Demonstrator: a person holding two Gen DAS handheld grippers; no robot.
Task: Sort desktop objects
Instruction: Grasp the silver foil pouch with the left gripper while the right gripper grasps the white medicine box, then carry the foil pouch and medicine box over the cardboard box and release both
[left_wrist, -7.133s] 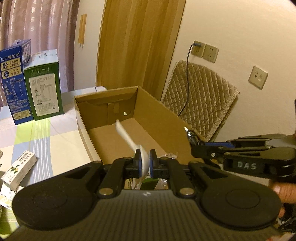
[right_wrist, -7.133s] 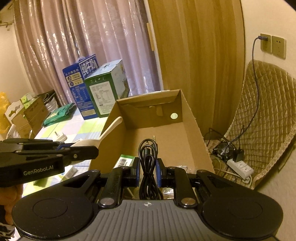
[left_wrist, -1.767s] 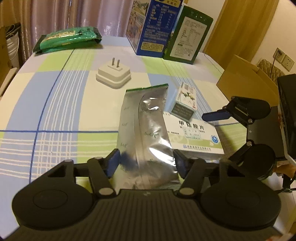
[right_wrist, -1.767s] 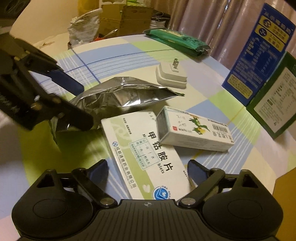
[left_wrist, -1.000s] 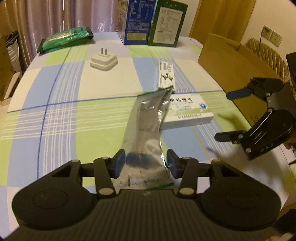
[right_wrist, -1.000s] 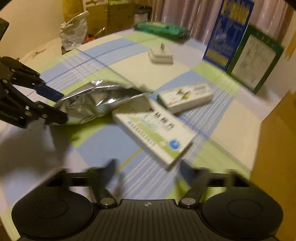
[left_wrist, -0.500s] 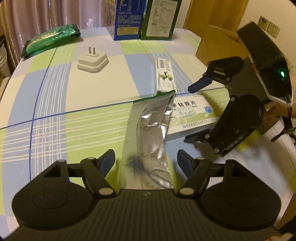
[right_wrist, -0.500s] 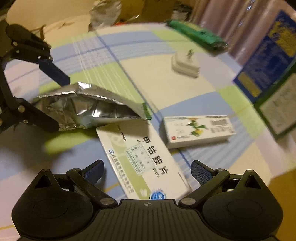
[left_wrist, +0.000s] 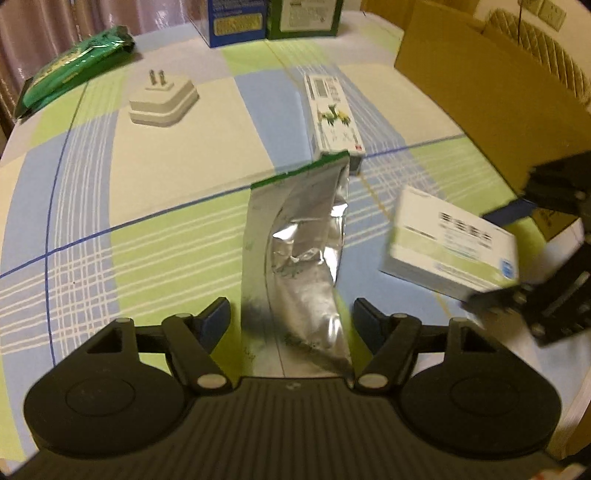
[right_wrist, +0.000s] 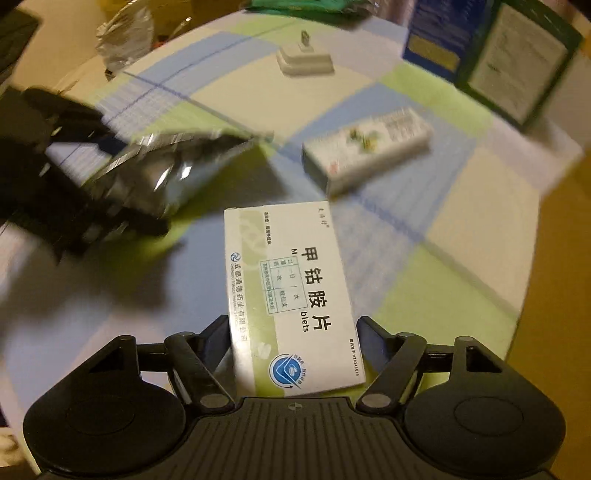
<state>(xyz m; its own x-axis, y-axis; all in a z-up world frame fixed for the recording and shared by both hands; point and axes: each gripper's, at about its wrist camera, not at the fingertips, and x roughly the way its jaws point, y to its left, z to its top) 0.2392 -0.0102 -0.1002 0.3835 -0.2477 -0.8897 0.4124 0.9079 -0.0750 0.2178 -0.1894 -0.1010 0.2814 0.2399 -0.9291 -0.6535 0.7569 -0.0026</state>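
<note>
Right wrist view: the right gripper has the pill box between its jaws, which are closing; the pads look to be at both long edges, though the left side is blurred.
Pill box: in the left wrist view it appears tilted and raised off the table (a judgement; that part is blurred).
Left gripper: about half open, its jaws on both sides of the near end of the foil pouch, with a small gap at each side, so it has hold of nothing yet.
Foil pouch: lying on the table, its far green edge just before the small box.
Step in hand: each gripper takes one object, the right one ahead of the left.
Next move: the left jaws must close on the pouch (thin and slippery, so it may slide out); then both go to the carton at the table's right edge, where I judge the sorted things belong.
Farther off: the plug and the green pack are untouched, well apart from both grippers.
</note>
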